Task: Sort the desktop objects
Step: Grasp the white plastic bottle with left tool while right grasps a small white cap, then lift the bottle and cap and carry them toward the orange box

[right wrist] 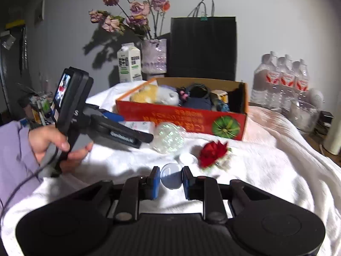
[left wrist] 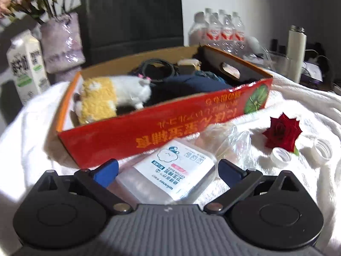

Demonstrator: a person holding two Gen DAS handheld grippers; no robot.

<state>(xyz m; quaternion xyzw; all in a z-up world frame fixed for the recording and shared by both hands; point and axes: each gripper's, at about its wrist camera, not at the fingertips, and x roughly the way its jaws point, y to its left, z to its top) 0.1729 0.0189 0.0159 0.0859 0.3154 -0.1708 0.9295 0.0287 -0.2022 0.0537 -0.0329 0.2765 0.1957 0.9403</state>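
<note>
cap: small white plastic bottle cap [right wrist: 170, 176], off the cloth, in front of red cardboard box [right wrist: 181, 117]
right gripper [right wrist: 170, 181]: narrow, clamping cap
left gripper [left wrist: 168, 168]: wide, straddling clear cotton-bud case [left wrist: 170, 170], not gripping
step: carry cap
next: lift over box wall, drop in

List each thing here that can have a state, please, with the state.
left gripper: open, cotton bud box between its fingers
right gripper: shut on white cap
cotton bud box: closed, lying flat
red box: open, holds items
red rose: lying on cloth
milk carton: upright
</note>
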